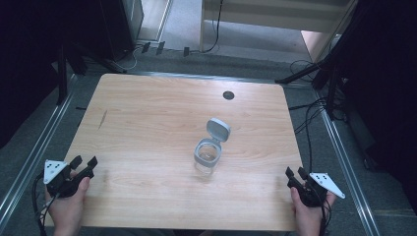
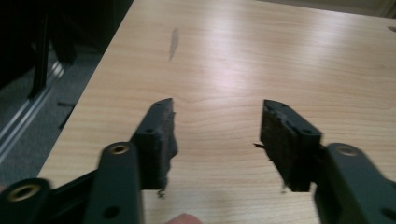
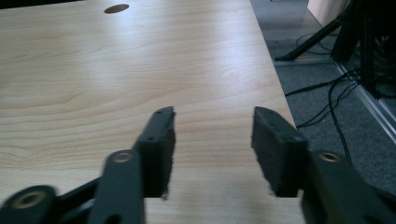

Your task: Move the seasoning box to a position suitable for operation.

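A small clear jar [image 1: 207,158] with a grey rim stands near the middle of the wooden table [image 1: 147,113], its grey hinged lid [image 1: 218,130] flipped up and back. My left gripper [image 1: 84,162] rests at the table's front left corner, held by a hand, open with nothing between its jaws [image 2: 217,123]. My right gripper [image 1: 296,172] sits at the front right corner in the other hand, also open and empty [image 3: 214,126]. Both grippers are well apart from the jar.
A round dark cable hole [image 1: 228,95] lies near the table's far edge, and a grey smudge [image 1: 103,118] marks the left side. Cables [image 1: 314,118] and dark stand legs [image 1: 307,73] lie on the floor beside the right edge.
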Available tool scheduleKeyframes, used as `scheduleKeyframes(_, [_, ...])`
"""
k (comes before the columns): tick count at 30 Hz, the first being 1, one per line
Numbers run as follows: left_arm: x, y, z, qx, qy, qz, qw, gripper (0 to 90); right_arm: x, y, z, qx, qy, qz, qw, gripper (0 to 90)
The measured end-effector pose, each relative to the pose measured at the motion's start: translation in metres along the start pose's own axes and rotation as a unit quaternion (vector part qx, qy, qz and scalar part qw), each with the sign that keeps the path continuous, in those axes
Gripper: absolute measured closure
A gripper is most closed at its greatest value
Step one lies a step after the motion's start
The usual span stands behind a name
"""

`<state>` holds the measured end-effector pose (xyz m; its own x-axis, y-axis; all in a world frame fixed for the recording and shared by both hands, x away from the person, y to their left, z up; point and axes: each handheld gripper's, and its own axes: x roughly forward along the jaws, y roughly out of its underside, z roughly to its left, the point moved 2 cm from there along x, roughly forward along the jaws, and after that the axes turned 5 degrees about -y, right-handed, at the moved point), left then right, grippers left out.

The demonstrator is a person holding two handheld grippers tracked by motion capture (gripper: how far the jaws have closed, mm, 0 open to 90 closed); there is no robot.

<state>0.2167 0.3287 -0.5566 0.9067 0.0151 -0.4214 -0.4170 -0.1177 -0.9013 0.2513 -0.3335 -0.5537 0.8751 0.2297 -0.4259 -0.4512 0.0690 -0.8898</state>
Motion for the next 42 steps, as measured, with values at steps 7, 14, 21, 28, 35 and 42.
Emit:
scheduleKeyframes(7, [0.007,-0.009,-0.041,0.026,0.098,-0.002,0.9949,67.8,0.001,-0.011,0.026,0.030,-0.069,-0.012,0.9971,73.7])
scheduleKeyframes(14, [0.018,-0.019,-0.078,0.026,0.157,0.017,0.9871,72.3,0.010,-0.028,0.063,0.006,-0.109,-0.005,0.9940,81.8])
scheduleKeyframes(21, [0.032,-0.029,-0.122,0.028,0.209,0.045,0.9766,79.5,0.031,-0.055,0.104,-0.018,-0.154,-0.005,0.9878,79.5])
scheduleKeyframes(28, [0.041,-0.035,-0.172,0.028,0.256,0.063,0.9642,81.9,0.044,-0.076,0.114,-0.003,-0.149,-0.005,0.9888,86.7])
scheduleKeyframes(35, [0.055,-0.038,-0.200,0.043,0.284,0.073,0.9551,82.4,0.051,-0.056,0.134,-0.031,-0.158,0.008,0.9870,90.0])
scheduleKeyframes(42, [0.063,-0.034,-0.222,0.074,0.299,0.078,0.9483,84.7,0.052,-0.033,0.163,-0.024,-0.180,0.029,0.9830,90.0])
